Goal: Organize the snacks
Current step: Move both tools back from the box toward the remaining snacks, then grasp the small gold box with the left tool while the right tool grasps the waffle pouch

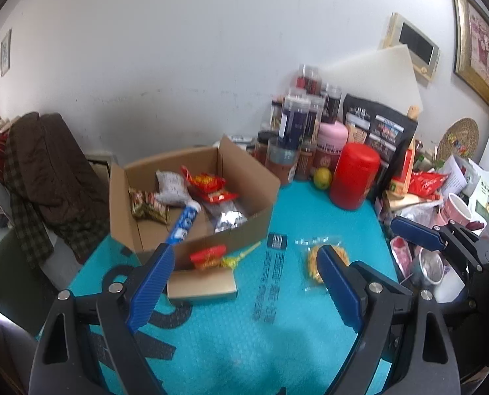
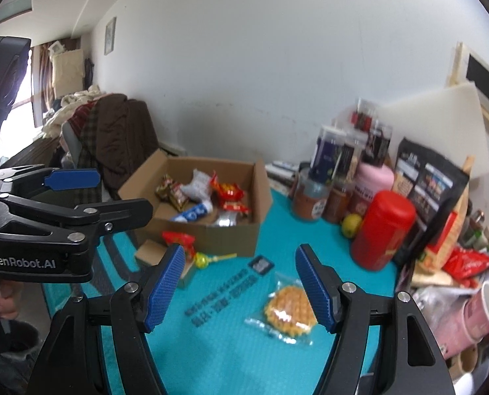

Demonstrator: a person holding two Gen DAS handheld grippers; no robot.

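On the black body of my left gripper, seen from my right wrist, white letters read "GenRobot.AI". Print on the turquoise mat and the black pouch is too blurred to read.

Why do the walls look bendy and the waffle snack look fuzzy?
Both wrist views use fisheye lenses, so straight edges curve near the borders. In the right wrist view the waffle is smeared by motion blur; in the left wrist view the box is slightly soft too.

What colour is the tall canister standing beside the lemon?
The canister is plain red, seen best in the right wrist view.
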